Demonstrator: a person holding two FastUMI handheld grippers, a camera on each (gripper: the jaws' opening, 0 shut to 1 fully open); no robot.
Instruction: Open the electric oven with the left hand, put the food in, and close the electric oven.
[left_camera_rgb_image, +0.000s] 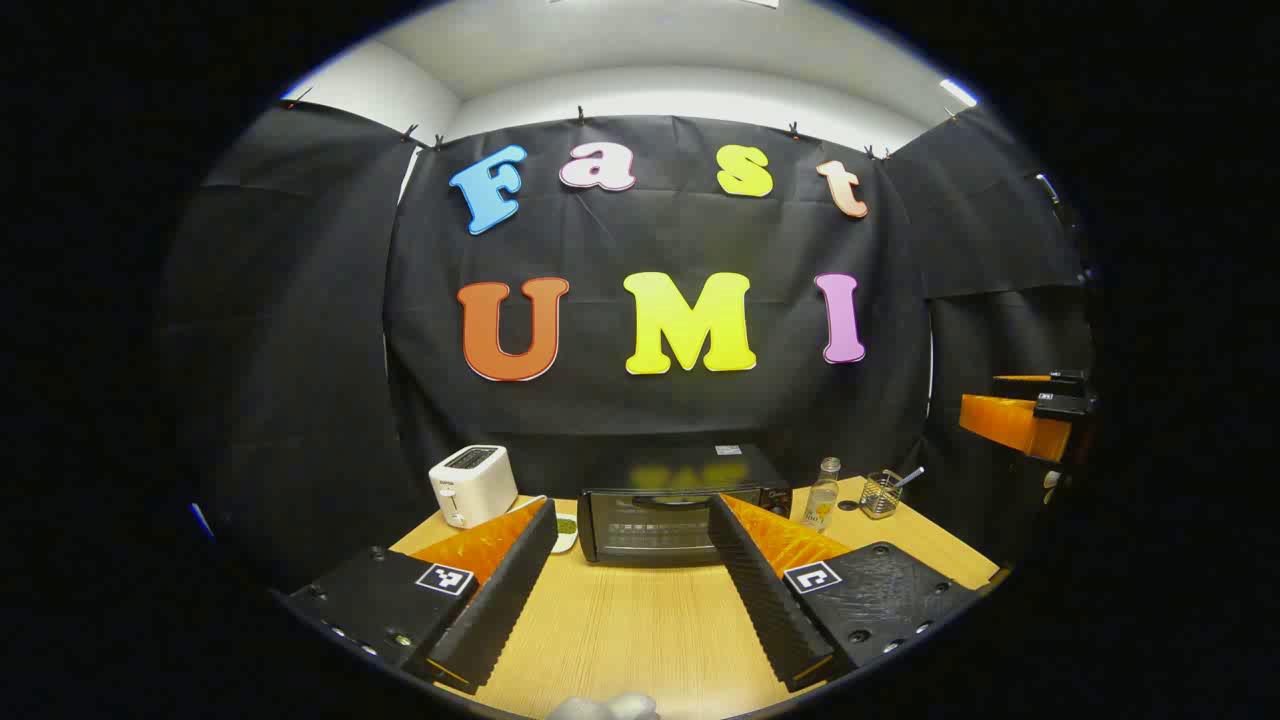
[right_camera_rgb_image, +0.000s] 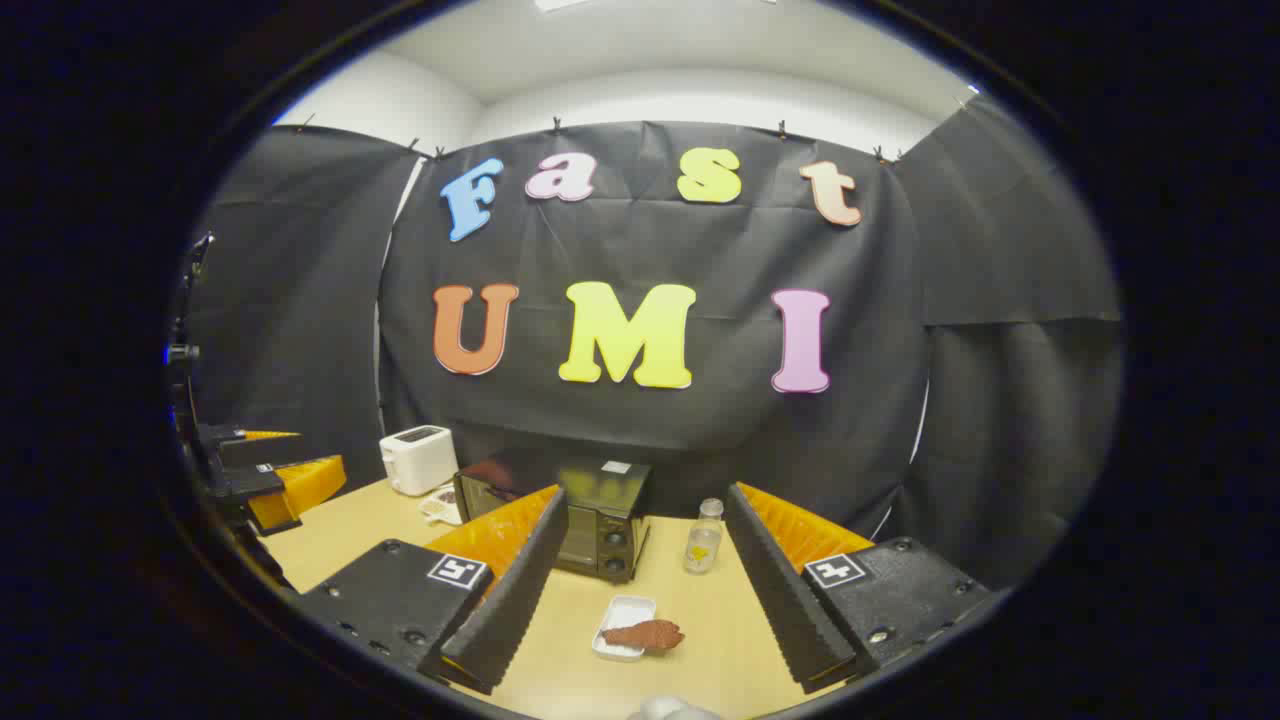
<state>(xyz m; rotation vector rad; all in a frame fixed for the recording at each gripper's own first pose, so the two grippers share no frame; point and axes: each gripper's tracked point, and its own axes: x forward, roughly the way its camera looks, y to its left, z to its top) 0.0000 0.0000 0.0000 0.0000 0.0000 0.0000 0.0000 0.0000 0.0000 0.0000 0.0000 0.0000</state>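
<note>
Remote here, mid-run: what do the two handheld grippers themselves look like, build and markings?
Each gripper, left gripper and right gripper, has two long wedge-shaped fingers with ribbed inner faces and orange ridged panels behind. Each finger sits on a black block with screws and a small square black-and-white marker tag. I can't make out any cables or sleeves.

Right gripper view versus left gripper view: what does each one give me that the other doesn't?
Right gripper view: the food on a small white tray, between its open fingers. Left gripper view: the oven's shut glass door head-on, plus a wire holder. Both: oven, white toaster, glass bottle, wooden table.
</note>
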